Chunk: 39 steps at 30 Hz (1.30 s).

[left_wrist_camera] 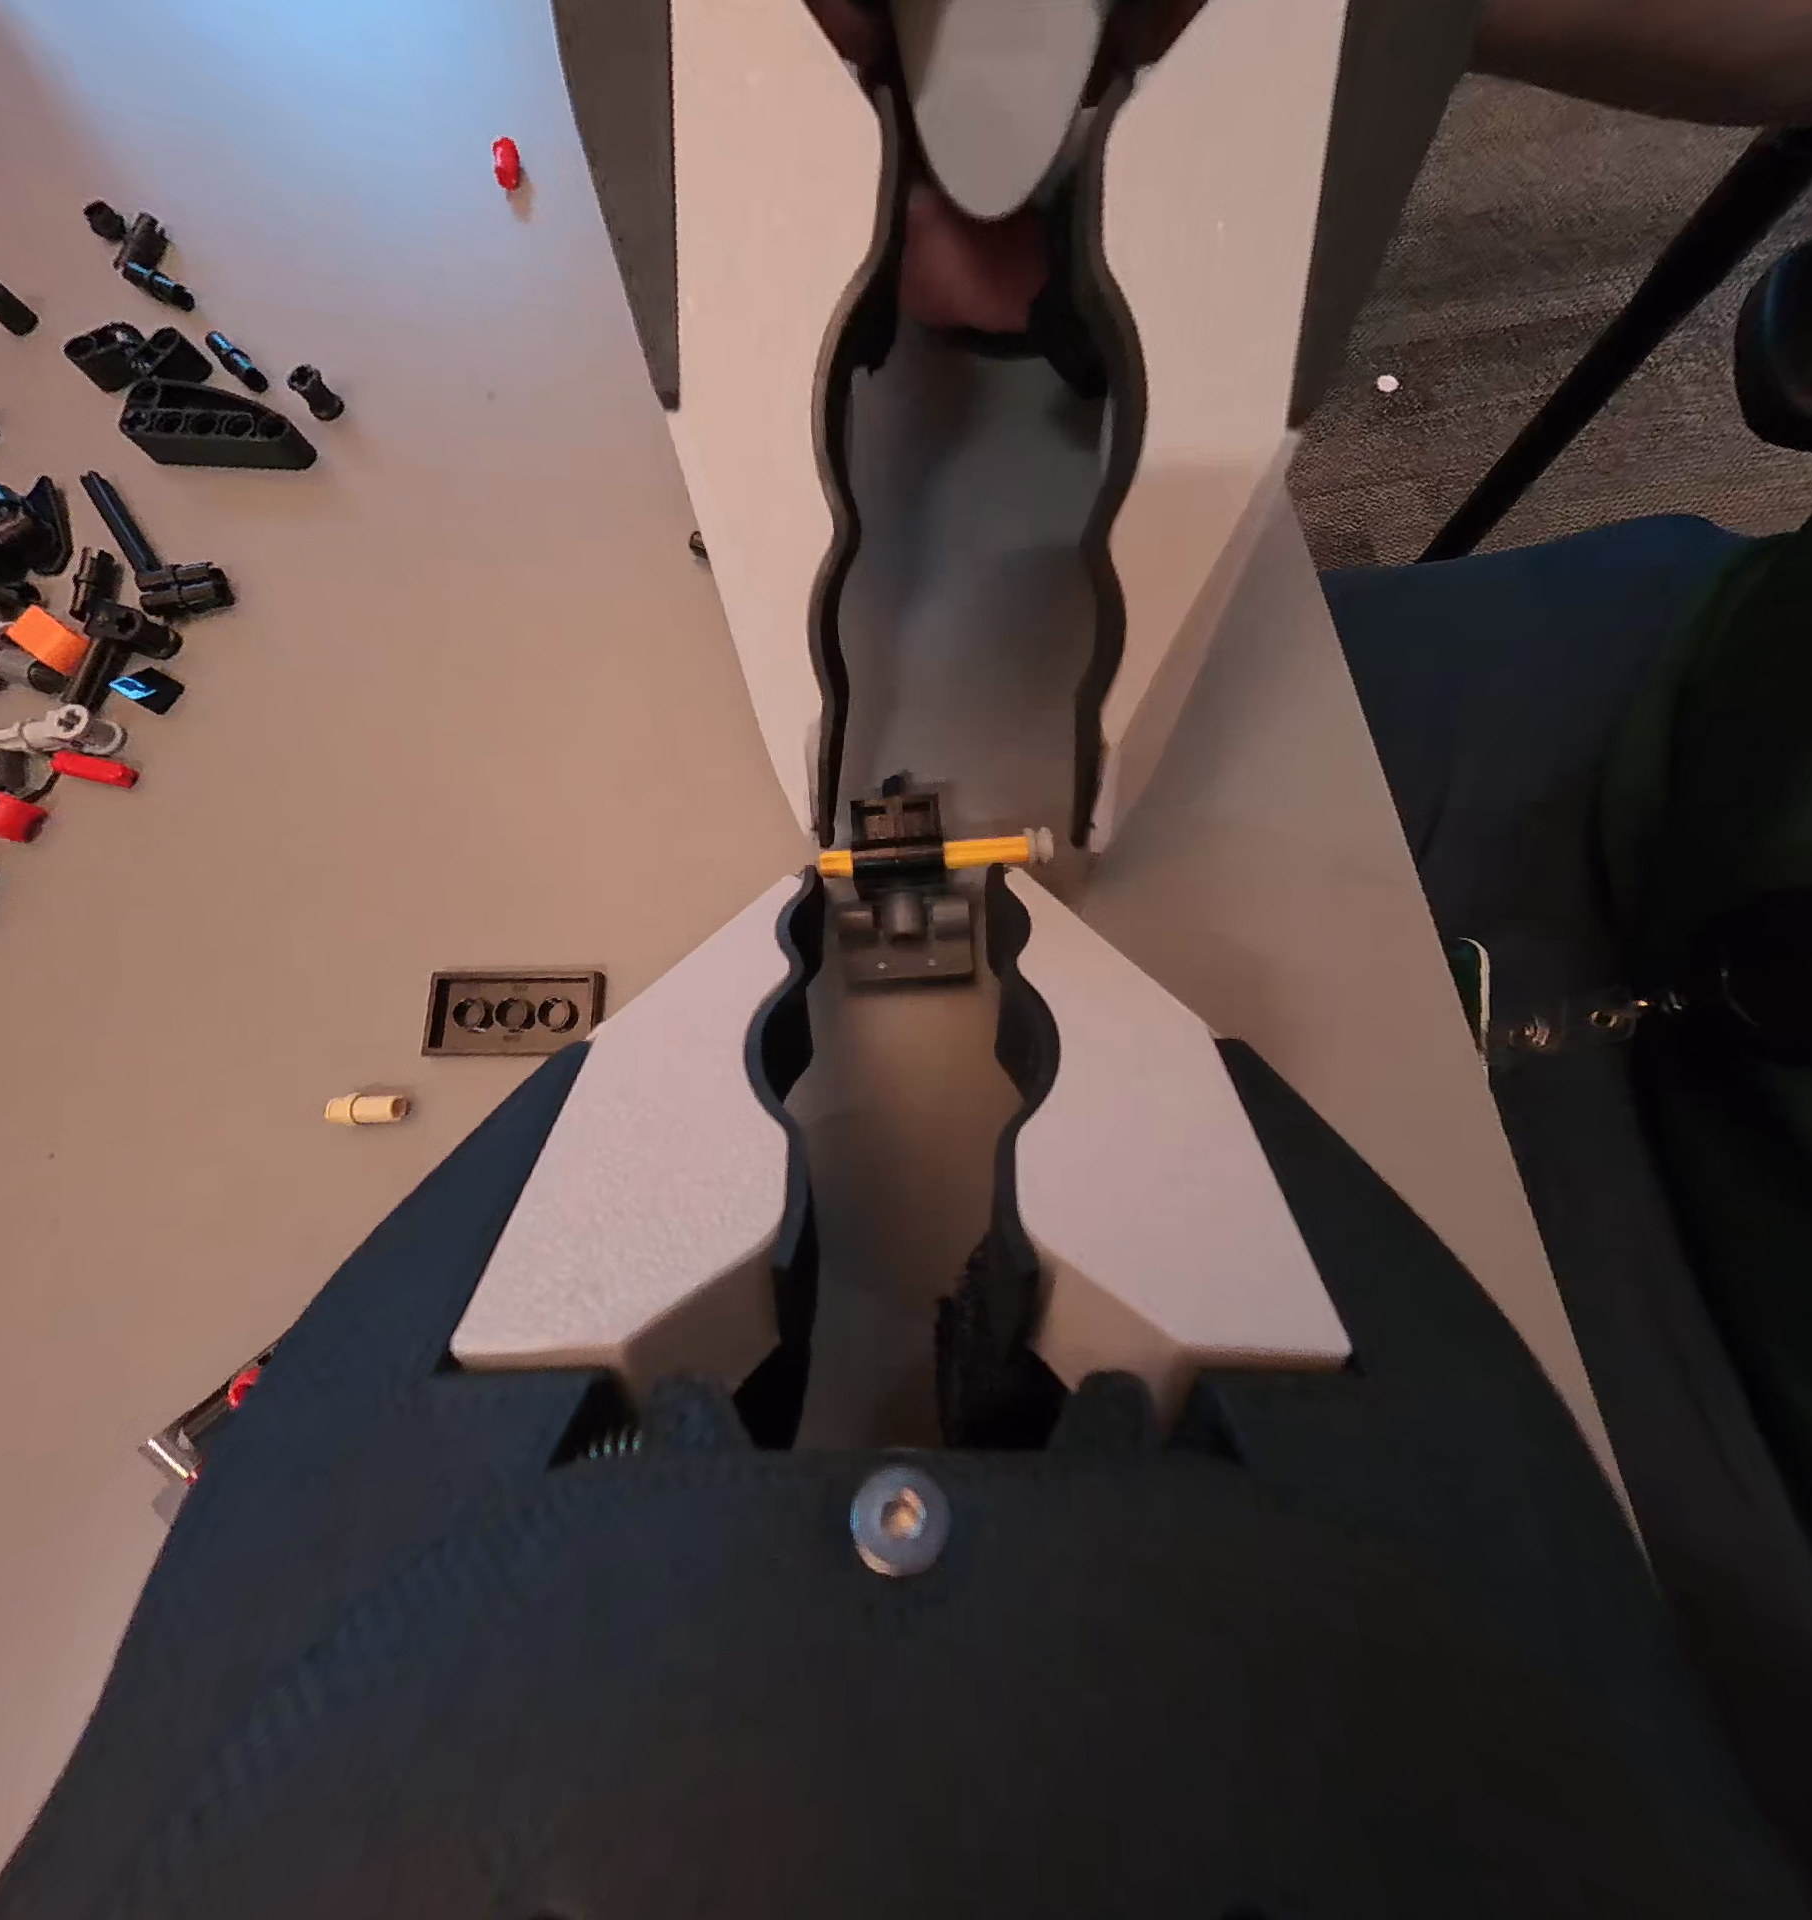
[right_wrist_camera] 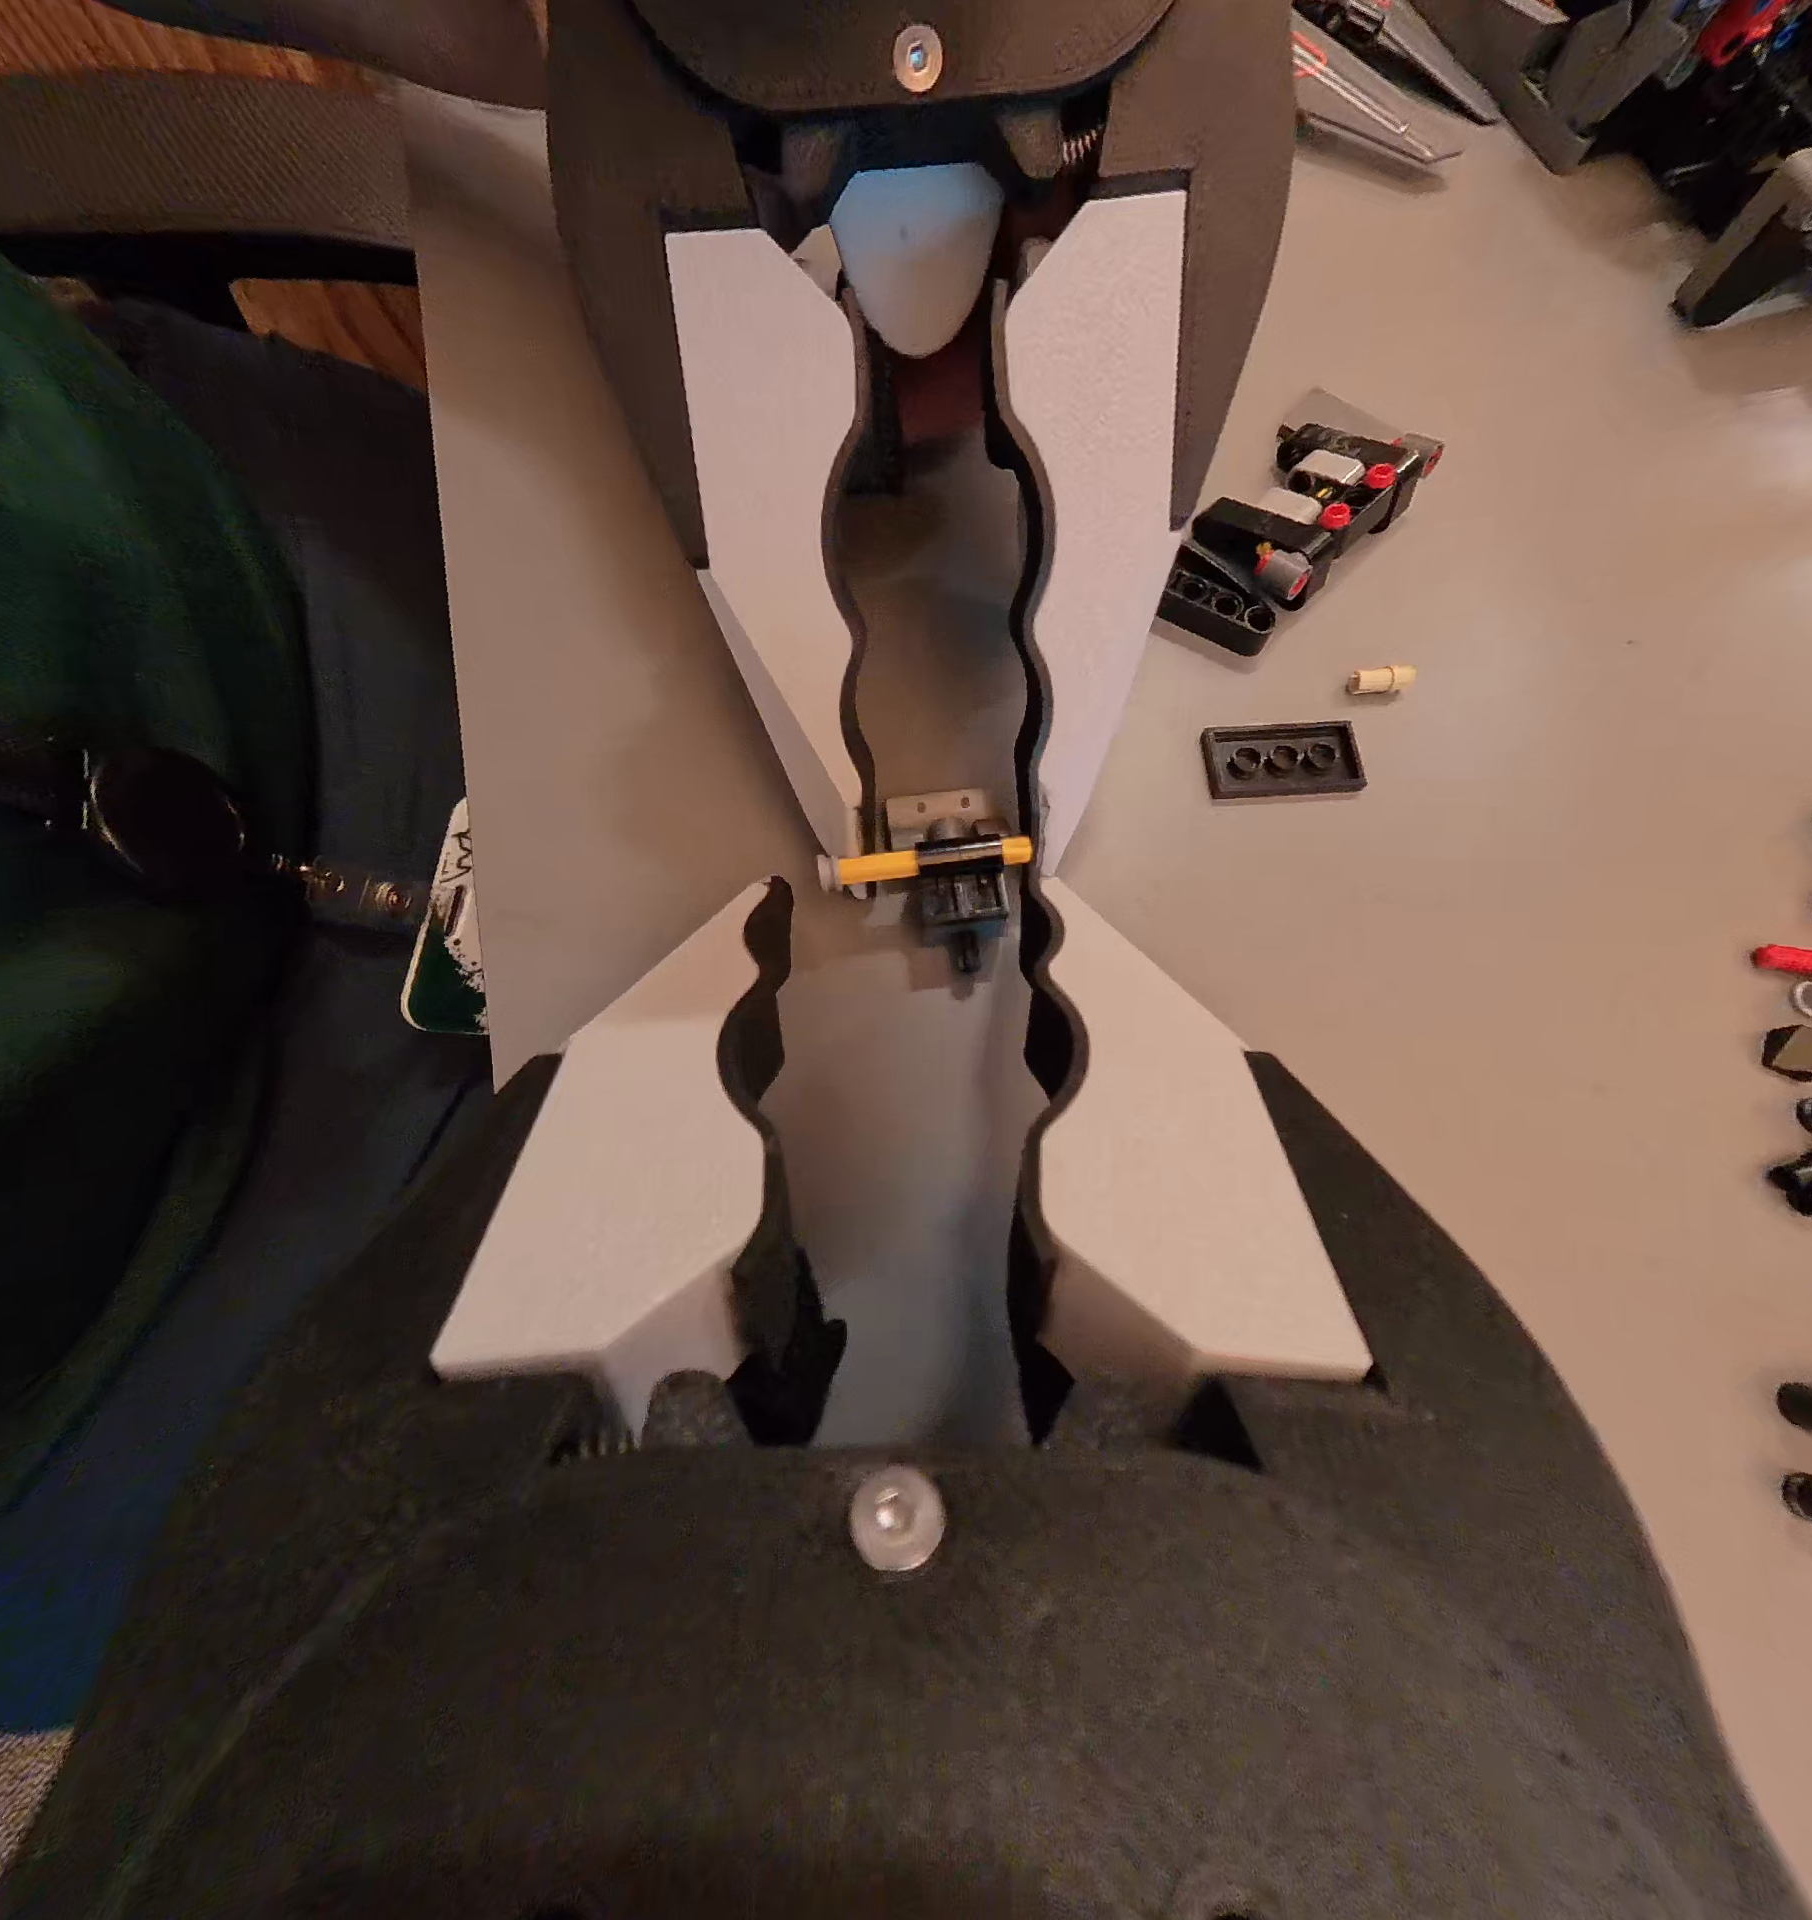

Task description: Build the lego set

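While the two grippers are meeting tip to tip above the grey table (left_wrist_camera: 382,831), the left gripper (left_wrist_camera: 907,883) is clenching a grey hinge piece (left_wrist_camera: 904,940) and the right gripper (right_wrist_camera: 907,894) is gripping a black clip (right_wrist_camera: 962,896), both joined on a yellow axle (left_wrist_camera: 975,854).

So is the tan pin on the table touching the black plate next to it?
Apart. In the right wrist view, bare table separates the tan pin from the black plate; the left wrist view agrees.
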Each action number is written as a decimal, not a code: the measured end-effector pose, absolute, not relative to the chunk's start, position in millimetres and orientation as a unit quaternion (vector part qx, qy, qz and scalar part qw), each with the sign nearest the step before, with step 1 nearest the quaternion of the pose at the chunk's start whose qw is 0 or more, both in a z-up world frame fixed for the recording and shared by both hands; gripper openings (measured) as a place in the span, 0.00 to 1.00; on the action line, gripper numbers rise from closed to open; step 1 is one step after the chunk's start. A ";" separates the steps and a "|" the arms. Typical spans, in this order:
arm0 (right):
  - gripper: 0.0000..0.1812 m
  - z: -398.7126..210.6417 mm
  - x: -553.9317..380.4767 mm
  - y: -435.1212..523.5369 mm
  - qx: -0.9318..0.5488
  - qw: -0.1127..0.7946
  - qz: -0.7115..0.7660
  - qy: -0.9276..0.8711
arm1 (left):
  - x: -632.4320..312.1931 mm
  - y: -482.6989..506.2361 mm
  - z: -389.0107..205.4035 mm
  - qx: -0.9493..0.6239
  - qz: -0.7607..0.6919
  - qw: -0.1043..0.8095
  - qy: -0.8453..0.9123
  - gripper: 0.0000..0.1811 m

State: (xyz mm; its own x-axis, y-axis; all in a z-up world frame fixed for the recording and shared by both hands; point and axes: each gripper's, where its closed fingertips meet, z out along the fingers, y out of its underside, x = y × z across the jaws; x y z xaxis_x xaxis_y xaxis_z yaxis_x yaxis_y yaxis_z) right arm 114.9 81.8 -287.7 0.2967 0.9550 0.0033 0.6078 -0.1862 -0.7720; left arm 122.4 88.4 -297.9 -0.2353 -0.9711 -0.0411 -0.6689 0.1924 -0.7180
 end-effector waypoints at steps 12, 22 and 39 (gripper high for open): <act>0.20 -291.9 113.6 83.8 -0.723 0.334 0.248 -0.551 | 123.2 88.3 -297.1 -0.559 -0.299 0.256 0.730 0.22; 0.22 -289.8 119.5 83.6 -0.720 0.327 0.254 -0.557 | 120.0 87.2 -292.3 -0.569 -0.291 0.276 0.718 0.26; 0.18 -291.5 115.7 81.9 -0.704 0.312 0.261 -0.582 | 121.5 81.9 -293.6 -0.596 -0.269 0.289 0.699 0.21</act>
